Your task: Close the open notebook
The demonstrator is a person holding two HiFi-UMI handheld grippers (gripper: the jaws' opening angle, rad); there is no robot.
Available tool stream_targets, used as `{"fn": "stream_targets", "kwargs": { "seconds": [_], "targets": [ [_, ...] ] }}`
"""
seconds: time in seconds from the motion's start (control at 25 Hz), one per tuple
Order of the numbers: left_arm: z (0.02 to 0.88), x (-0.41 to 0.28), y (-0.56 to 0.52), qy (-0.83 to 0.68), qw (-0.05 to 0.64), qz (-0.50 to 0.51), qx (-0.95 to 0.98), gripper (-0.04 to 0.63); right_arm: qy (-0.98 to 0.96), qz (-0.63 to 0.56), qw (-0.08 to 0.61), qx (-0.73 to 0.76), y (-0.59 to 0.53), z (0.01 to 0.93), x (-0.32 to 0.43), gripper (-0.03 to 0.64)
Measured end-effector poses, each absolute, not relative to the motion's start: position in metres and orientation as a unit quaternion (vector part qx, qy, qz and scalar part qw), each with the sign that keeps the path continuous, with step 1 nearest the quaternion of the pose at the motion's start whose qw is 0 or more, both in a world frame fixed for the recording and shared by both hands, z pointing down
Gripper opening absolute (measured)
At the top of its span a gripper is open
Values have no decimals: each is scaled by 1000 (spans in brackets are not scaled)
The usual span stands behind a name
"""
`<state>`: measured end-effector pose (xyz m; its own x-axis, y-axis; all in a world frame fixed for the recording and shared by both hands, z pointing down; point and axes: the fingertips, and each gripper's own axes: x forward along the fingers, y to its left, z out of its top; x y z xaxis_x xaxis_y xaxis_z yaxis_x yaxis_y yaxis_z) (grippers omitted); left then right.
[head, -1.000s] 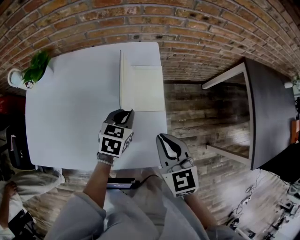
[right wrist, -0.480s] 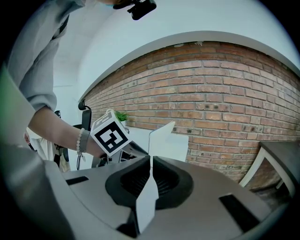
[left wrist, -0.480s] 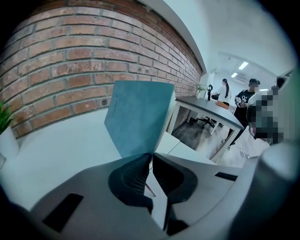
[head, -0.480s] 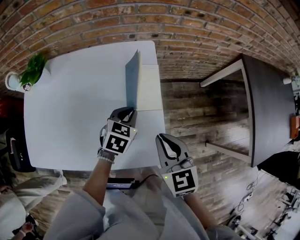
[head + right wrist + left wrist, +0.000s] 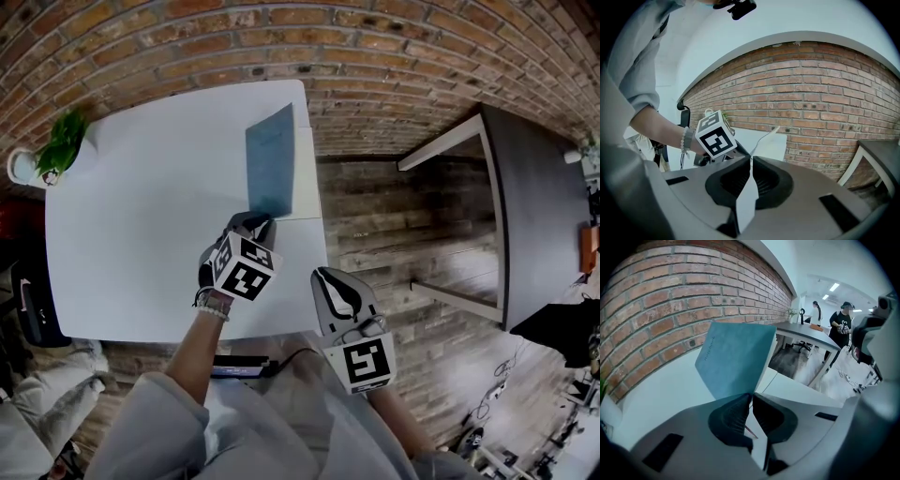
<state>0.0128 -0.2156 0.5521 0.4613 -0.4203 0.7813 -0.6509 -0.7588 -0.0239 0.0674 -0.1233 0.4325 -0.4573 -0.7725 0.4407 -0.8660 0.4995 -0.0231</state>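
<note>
Partly raised, thin teal notebook cover [image 5: 272,169], smooth white rectangular table [image 5: 141,206]

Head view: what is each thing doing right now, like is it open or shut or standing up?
notebook: half shut, blue cover lifted and leaning over the white pages.
left gripper: shut on the notebook's cover edge.
right gripper: shut, holding nothing.
plant: standing upright in a white mug.
</note>
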Motion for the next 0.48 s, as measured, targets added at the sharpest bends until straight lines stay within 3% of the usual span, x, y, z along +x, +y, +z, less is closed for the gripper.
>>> {"fn": "stream_targets", "kwargs": {
  "seconds": [0.48],
  "targets": [
    [563,20,-215,-278,130,478,823,35,-842,125,190,489,-120,435,73,48]
  ]
}}
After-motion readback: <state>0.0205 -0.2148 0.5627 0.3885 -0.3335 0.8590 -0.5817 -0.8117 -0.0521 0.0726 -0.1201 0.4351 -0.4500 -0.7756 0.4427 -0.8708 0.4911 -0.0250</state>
